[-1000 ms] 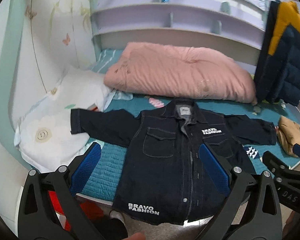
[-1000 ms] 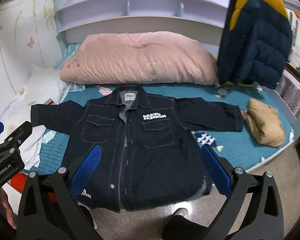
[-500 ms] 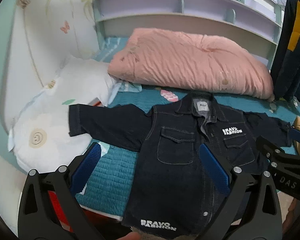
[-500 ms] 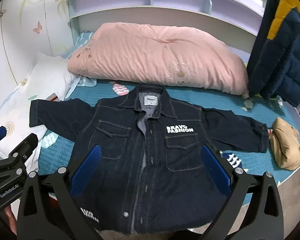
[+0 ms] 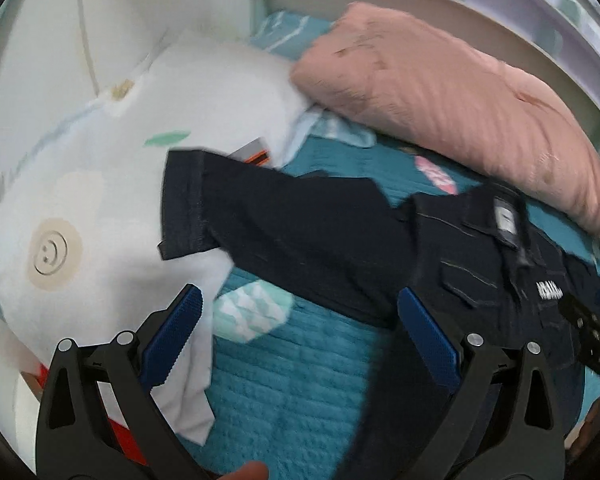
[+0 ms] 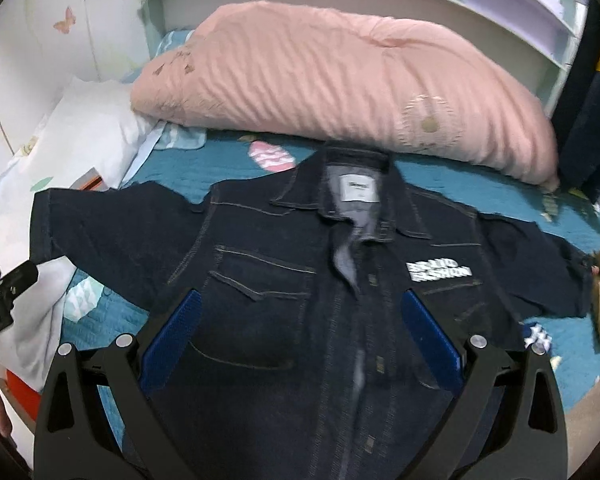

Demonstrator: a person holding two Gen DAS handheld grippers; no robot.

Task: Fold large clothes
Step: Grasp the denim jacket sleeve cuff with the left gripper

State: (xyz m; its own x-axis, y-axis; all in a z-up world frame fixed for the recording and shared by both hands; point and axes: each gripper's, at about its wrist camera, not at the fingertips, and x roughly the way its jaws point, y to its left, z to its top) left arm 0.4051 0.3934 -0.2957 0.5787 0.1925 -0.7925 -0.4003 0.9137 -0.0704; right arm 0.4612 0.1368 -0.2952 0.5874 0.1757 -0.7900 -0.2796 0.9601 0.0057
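Left gripper [image 5: 298, 334]: swinging leftward and closing in on the bed; its view is now centring on the denim jacket's [image 5: 440, 272] left sleeve [image 5: 268, 216] and the white pillow [image 5: 112, 184] under its cuff, where the jacket front was filling it before. Frame is blurring with motion.
Right gripper [image 6: 298, 334]: advancing over the jacket [image 6: 320, 300]; the chest pockets are now lying between its fingers, and the hem is dropping out of sight.
Jaw spread on both: not changing.
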